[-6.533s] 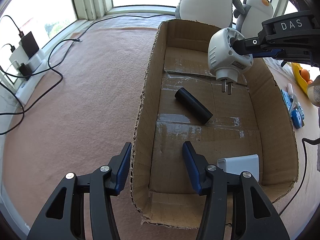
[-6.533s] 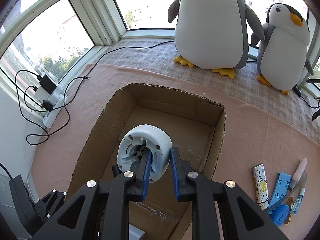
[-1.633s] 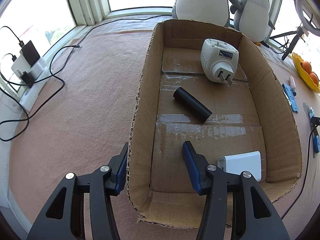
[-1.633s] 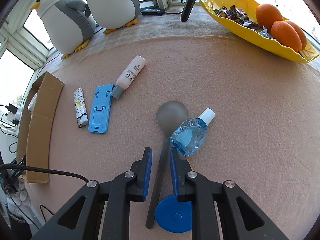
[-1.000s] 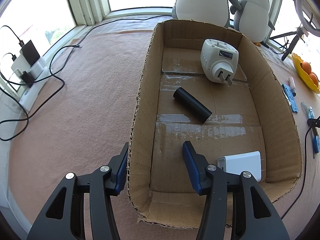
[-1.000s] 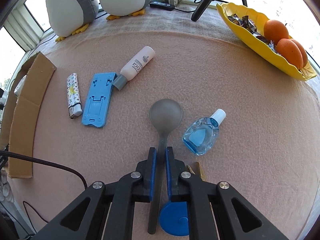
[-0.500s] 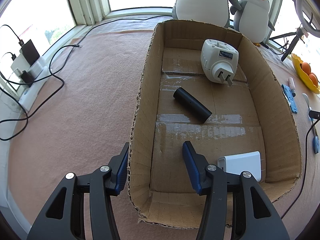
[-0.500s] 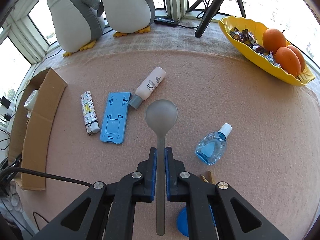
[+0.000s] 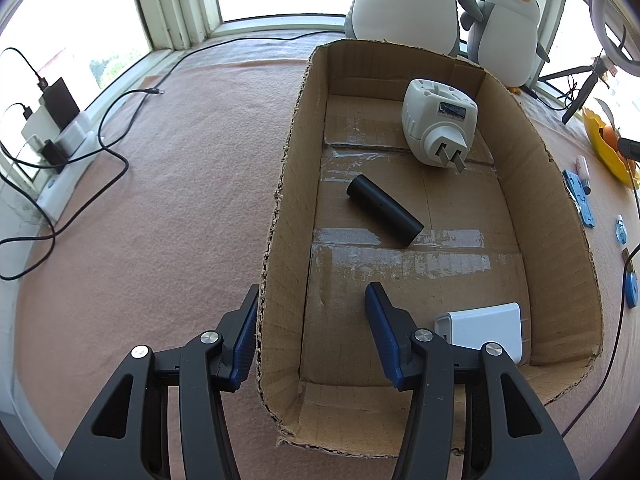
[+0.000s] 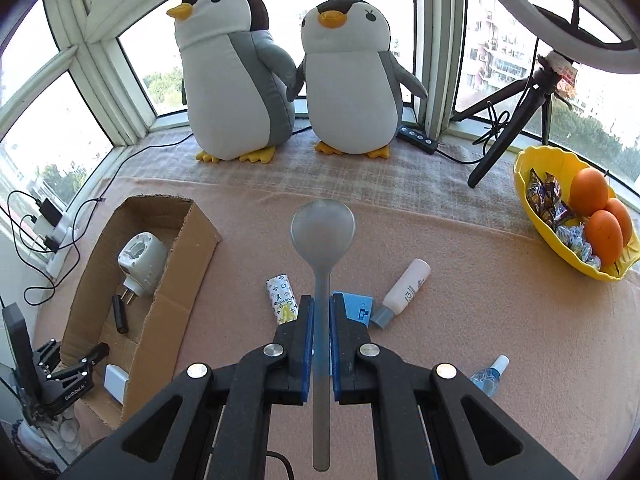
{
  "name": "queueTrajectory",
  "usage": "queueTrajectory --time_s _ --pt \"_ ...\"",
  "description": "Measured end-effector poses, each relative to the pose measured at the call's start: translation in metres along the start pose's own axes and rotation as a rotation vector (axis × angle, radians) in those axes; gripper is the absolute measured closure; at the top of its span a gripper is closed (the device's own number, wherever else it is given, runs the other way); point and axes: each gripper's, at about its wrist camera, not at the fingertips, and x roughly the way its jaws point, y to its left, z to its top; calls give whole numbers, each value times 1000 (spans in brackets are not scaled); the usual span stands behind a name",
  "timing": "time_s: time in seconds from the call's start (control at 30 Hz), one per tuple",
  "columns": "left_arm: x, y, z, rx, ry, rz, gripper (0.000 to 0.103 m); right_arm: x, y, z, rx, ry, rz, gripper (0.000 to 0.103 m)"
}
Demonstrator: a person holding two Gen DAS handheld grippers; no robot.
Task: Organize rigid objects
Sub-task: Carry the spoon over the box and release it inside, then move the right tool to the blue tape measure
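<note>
Spoon (image 10: 322, 240), a translucent grey one, was clamped by its handle between the closed jaws of the right gripper (image 10: 320, 320) and hung clear of the pink cloth (image 10: 460, 320), its bowl pointing toward twelve o'clock in the right wrist view. Below it on the cloth lay a patterned lighter (image 10: 281, 295), a blue stand (image 10: 357, 307) and a white tube (image 10: 407, 289); a blue bottle (image 10: 490, 376) sat at four o'clock. The cardboard box (image 10: 188, 280) lay at nine o'clock, holding a white plug adapter (image 9: 439, 128), a black cylinder (image 9: 383, 210) and a white charger (image 9: 482, 326). The left gripper (image 9: 310, 316) was closed on the box's left wall (image 9: 280, 280), one finger outside and one inside.
</note>
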Motion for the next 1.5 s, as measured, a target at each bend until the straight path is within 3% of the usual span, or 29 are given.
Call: queueTrajectory --time_s 0.3,0.67,0.87,1.13,1.2,1.27,1.5 --pt "1 -1 1 -10 -1 -8 52 4 77 20 -91 -27 126 96" --pt "2 3 -1 -19 -5 -18 52 29 160 13 -130 36 286 96" --pt "2 4 -2 -22 -7 -25 52 48 183 1 -148 90 309 96" --pt "1 5 -3 -21 -8 -26 52 61 184 -8 -146 121 306 96" --pt "1 5 -3 -22 -8 -26 52 60 183 -8 -137 116 307 87" --pt "1 5 -3 -22 -8 -26 52 57 181 -8 -124 105 303 57" --pt "1 5 -2 -15 -8 -27 52 32 169 -6 -92 62 288 55"
